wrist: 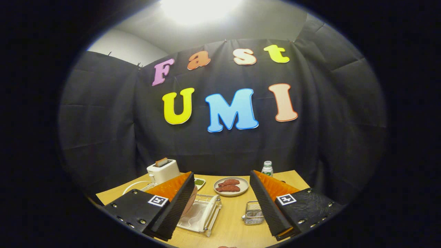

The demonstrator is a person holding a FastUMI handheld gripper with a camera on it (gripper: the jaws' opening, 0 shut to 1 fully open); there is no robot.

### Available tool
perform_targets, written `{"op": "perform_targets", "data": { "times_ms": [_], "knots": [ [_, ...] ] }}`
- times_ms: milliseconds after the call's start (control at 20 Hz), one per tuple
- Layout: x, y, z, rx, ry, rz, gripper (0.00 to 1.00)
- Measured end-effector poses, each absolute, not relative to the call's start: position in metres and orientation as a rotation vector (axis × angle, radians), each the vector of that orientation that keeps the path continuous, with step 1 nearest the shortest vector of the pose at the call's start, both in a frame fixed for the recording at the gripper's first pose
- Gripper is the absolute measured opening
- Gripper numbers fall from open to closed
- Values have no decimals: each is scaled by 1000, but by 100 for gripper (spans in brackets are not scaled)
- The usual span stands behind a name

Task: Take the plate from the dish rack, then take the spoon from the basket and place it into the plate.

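Hovered with hand-held gripper [222, 203] spread wide and empty above the table [234, 224]; best lowered leftward onto the pink plate [189, 206] standing in the dish rack [203, 215], basket [253, 213] just right.

Several things on the table are partly covered by the open gripper [222, 206].

The left finger [172, 206] hides most of the pinkish plate [190, 204] standing in the dish rack [203, 215], so only a curved edge of it shows, and the rack's near left corner is covered too. The right finger [272, 206] covers one side of the small wire basket [253, 213]; the spoon inside is too small to tell. The toaster [163, 170] loses its lower front behind the left finger. A small dish with something green [199, 182] is half covered. The bottle [267, 168] shows only its upper part. At the near table edge a reddish thing [227, 246] is cut off and I cannot tell what it is.
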State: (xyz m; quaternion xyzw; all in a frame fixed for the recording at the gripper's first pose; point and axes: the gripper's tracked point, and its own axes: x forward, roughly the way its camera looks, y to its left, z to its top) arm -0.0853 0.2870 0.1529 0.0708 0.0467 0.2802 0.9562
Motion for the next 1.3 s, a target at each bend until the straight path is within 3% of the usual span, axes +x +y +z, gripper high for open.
{"op": "perform_targets", "data": {
  "times_ms": [250,550,1150,1250,1300],
  "knots": [
    [-63,349,145,127,212,668,99],
    [-39,412,85,59,517,743,99],
    [-43,469,-20,-29,1034,770,99],
    [-48,473,-30,-36,1093,765,92],
    [-51,476,-38,-43,1128,761,80]
  ]
}}
